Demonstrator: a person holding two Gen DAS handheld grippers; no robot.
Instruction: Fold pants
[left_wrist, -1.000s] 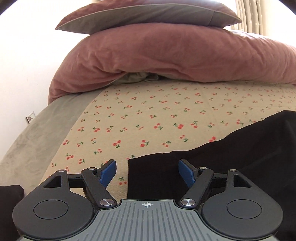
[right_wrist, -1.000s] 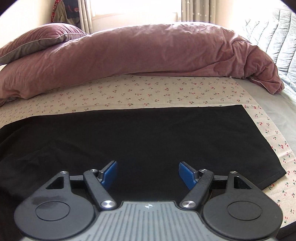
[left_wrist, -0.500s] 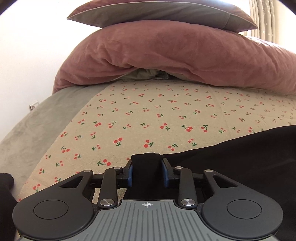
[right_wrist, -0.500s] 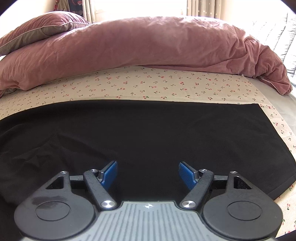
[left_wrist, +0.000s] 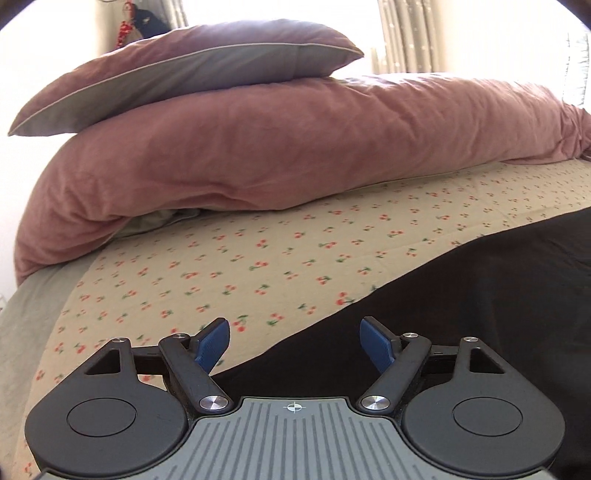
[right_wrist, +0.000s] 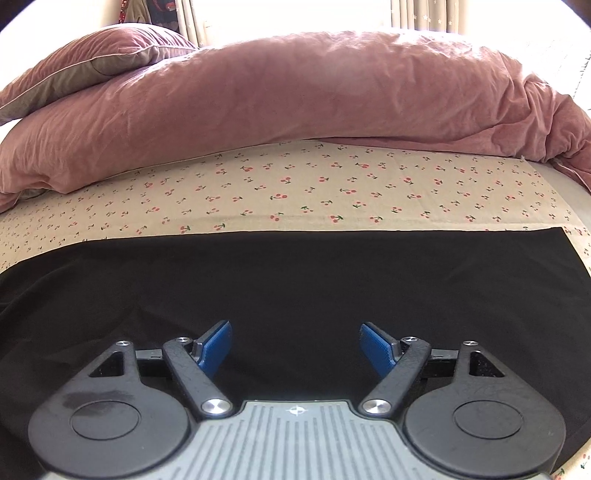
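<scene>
Black pants (right_wrist: 295, 280) are laid flat on the cherry-print sheet (right_wrist: 295, 184).
Left gripper (left_wrist: 294, 341) and right gripper (right_wrist: 295, 341) are both held spread wide, nothing pinched.

The left gripper (left_wrist: 294, 334) stood with its blue fingers spread wide, gripping nothing. The right gripper (right_wrist: 294, 336) was spread wide too, also bare.

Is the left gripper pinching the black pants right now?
No. The left gripper is open, its blue fingers spread wide apart above the edge of the black pants, with no fabric between them.
</scene>
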